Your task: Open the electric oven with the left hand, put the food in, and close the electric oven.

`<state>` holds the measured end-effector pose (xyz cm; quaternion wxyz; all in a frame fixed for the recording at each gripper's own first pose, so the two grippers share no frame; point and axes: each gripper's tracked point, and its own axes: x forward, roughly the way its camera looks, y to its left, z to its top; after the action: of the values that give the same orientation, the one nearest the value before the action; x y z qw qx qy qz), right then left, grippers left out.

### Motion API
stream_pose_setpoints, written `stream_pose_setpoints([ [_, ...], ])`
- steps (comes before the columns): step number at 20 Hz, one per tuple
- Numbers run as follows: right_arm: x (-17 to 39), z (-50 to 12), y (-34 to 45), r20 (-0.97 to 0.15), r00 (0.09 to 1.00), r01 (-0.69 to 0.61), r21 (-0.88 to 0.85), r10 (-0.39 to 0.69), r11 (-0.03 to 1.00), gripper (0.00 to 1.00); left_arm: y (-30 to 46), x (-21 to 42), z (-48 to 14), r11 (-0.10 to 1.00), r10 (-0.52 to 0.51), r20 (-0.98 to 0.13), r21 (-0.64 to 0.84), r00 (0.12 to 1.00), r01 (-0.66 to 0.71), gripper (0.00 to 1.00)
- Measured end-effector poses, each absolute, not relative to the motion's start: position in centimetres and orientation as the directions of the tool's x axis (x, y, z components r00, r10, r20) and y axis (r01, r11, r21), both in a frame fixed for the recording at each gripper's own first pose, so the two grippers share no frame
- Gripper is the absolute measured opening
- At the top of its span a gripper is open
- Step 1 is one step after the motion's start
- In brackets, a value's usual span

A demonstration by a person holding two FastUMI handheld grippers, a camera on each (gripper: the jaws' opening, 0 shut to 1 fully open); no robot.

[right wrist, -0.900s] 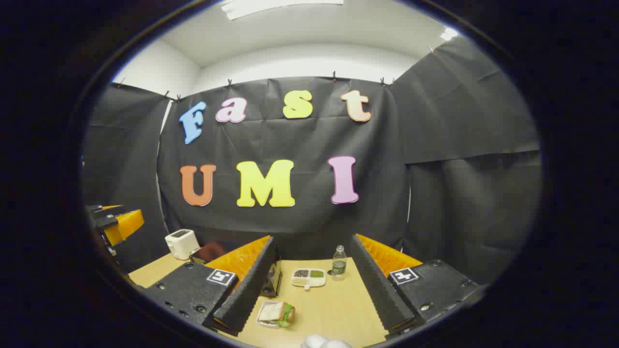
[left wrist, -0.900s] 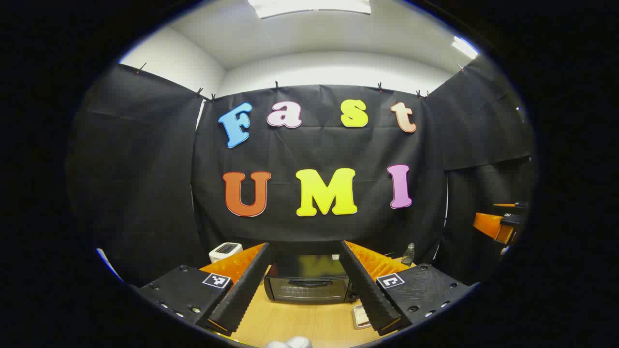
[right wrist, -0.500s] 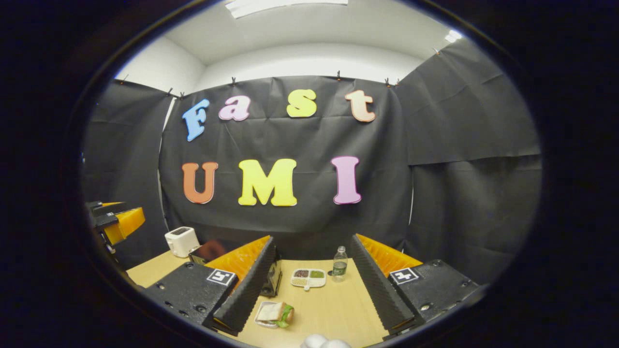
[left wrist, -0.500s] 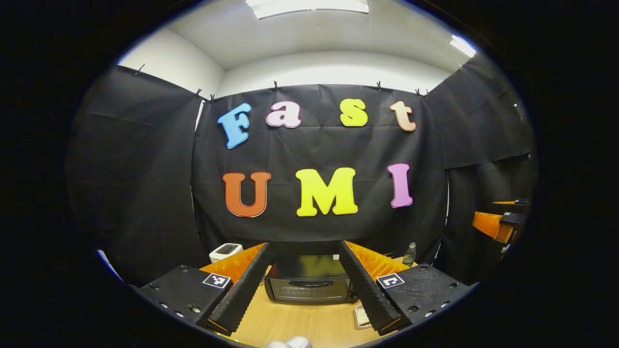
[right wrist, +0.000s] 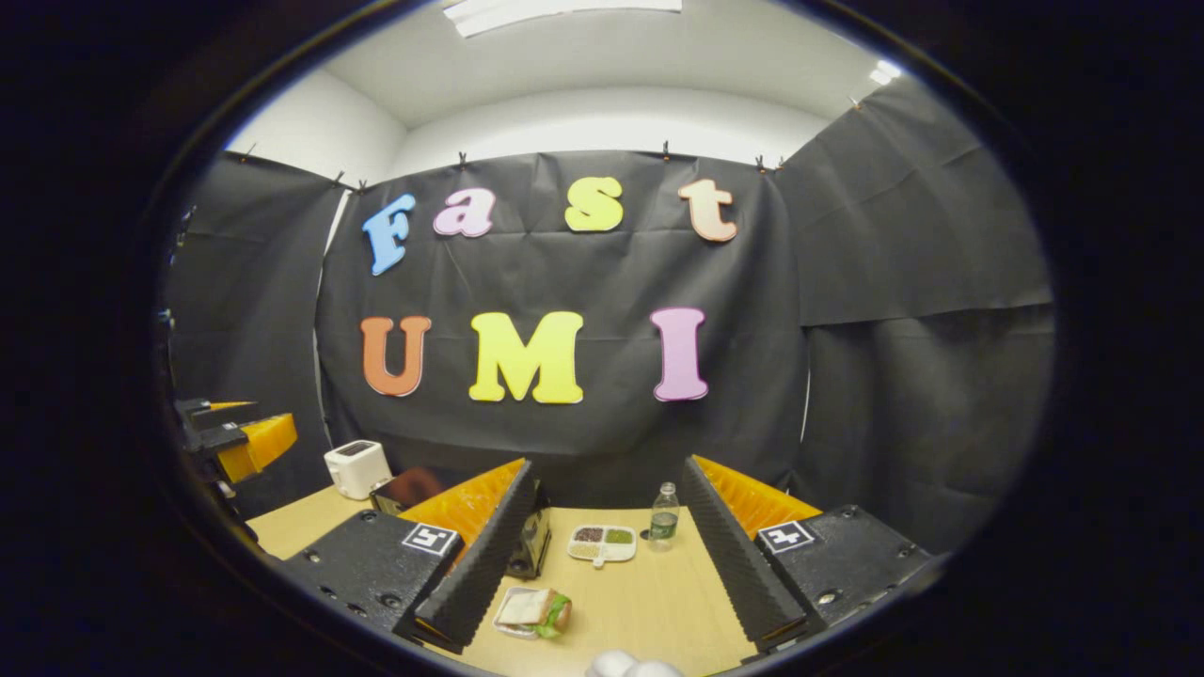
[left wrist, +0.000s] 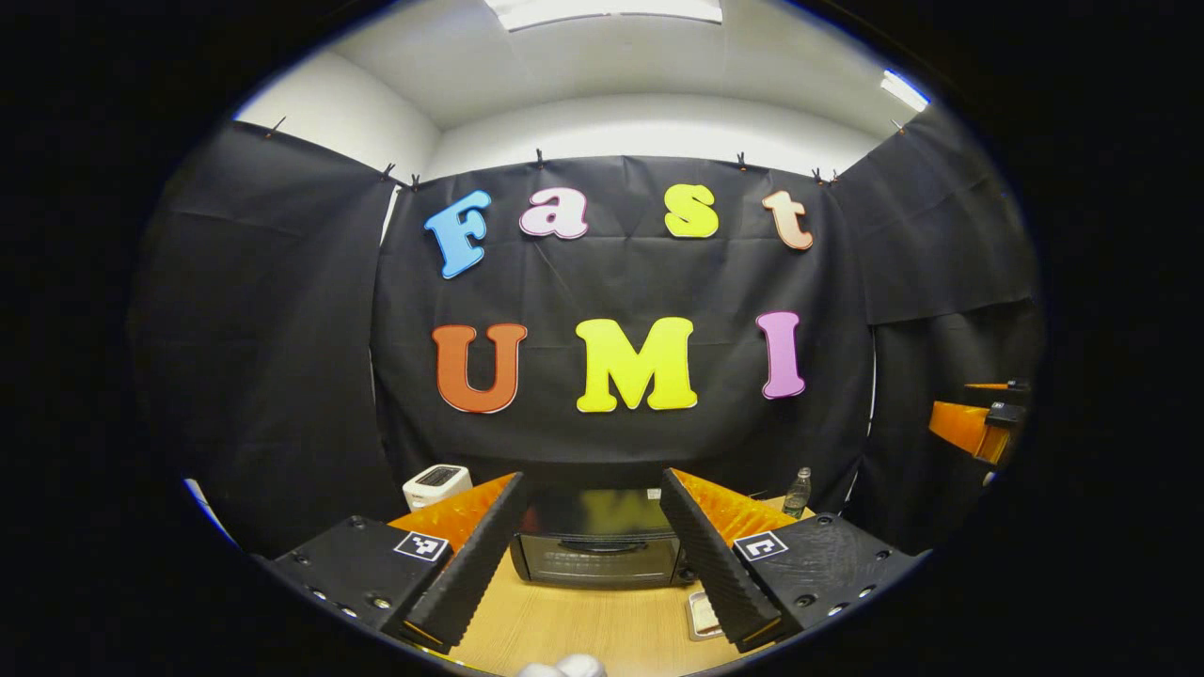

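Oven [left wrist: 597, 548] door closed facing left gripper view, sandwich [right wrist: 533, 609] in right's

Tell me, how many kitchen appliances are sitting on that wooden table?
2. A black electric oven stands at the middle of the table, door shut. A white toaster sits at the back-left corner, beside it. Others may hide behind the gripper fingers.

Your left gripper [left wrist: 591, 564] creeps closer to electric oven [left wrist: 596, 548]: oven sits slightly larger and higher between fingers than before. White toaster [left wrist: 436, 485] also rises in left gripper view. Your right gripper [right wrist: 602, 574] drifts a touch right: sandwich [right wrist: 533, 609], divided tray [right wrist: 602, 543] and bottle [right wrist: 664, 517] shift slightly.
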<state>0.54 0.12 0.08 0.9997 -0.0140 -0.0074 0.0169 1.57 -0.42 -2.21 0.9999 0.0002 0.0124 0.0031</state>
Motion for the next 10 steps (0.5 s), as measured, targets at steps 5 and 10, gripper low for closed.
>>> stream_pose_setpoints([
  [5,0.7,-0.2,-1.4,0.018,1.000,-0.019,-0.028,0.020,0.999,0.97,-1.0,4.8,-6.1,1.000,-0.004,-0.066,0.002,0.998,0.004,0.95],
  [10,0.9,-1.5,-3.3,-0.015,1.000,0.007,-0.032,-0.007,0.999,0.97,-1.6,9.9,-11.7,1.000,-0.019,-0.113,0.005,0.993,0.020,0.94],
])
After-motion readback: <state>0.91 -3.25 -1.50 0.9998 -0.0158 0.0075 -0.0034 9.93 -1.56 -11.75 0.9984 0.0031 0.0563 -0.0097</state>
